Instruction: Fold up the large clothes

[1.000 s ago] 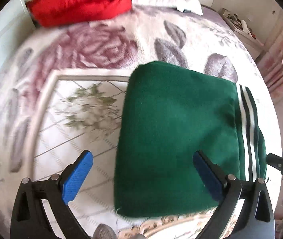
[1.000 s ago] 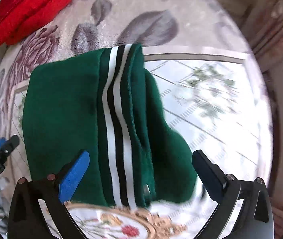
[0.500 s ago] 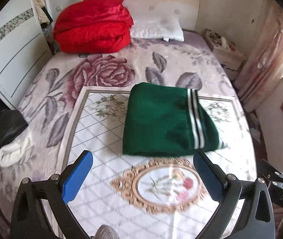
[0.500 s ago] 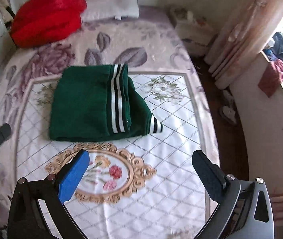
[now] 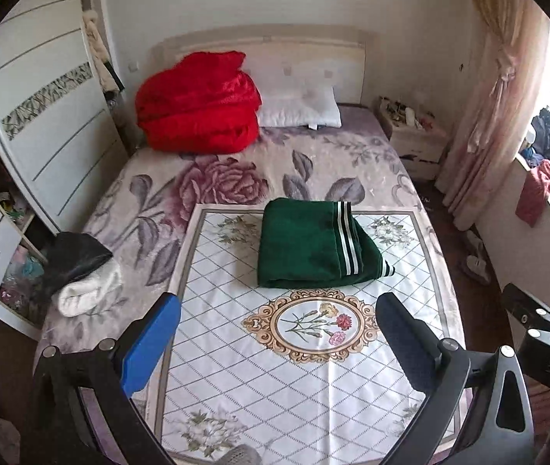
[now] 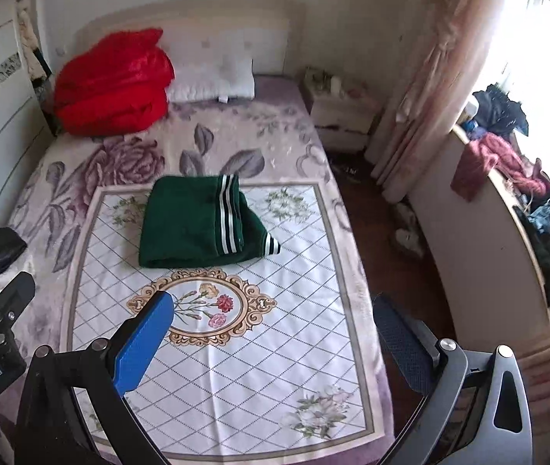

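The green garment (image 5: 309, 248) lies folded square near the patterned cloth's (image 5: 313, 387) far edge, apparently finished; the left gripper (image 5: 275, 341) and right gripper (image 6: 271, 337) hang spread and empty above the cloth's near edge, well apart from it.

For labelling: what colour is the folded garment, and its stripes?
Dark green garment with white and black stripes, clearest in the left wrist view.

Soft daylight from the blown-out window (image 6: 538, 50) — sharp, fisheye-bowed edges.
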Demonstrator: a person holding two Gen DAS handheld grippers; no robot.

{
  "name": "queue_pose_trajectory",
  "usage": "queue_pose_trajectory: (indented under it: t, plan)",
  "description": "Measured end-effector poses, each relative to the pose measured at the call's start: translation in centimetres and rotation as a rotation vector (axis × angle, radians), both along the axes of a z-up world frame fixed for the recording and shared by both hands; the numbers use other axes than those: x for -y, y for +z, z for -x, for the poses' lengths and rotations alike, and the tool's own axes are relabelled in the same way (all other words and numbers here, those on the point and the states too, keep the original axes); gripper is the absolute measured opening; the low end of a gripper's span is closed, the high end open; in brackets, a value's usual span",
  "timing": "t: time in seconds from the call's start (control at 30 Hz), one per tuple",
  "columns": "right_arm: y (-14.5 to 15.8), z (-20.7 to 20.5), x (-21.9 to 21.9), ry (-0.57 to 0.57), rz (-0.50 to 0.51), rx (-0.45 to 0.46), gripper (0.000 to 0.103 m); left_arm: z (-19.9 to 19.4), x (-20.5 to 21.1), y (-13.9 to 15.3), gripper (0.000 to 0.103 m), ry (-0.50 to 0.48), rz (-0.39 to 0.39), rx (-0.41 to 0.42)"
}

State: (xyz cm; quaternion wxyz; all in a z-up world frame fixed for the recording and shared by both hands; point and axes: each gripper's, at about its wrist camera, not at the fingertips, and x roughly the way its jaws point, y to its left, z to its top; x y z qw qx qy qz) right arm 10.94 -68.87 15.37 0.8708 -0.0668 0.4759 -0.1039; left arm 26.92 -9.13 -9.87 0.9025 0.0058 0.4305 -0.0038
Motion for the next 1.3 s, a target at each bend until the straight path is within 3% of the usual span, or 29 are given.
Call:
queue_pose_trajectory:
  t: [0.27,0.6,0.83,1.3]
  plan:
    - [9.6,7.8,-2.0,0.040,0.027,0.131,0.103,5.5,-1.1,6.3,0.103,0.031,-0.005,0.068]
    - [16.3,12.7,-2.7,0.077,0.005,0.223,0.103,8.8,-1.5,10.1,0.103,0.047,-0.003,0.136]
    - [17.9,14.7,-2.3,0.074,0.015,0.255,0.103,10.2,-1.4,10.8,0.103,0.052,-0.004,0.177]
    - [18.0,15.2,-0.7,0.093,-0.016,0.267,0.103,10.9,-1.2,11.0,0.103,0.076,-0.013,0.183]
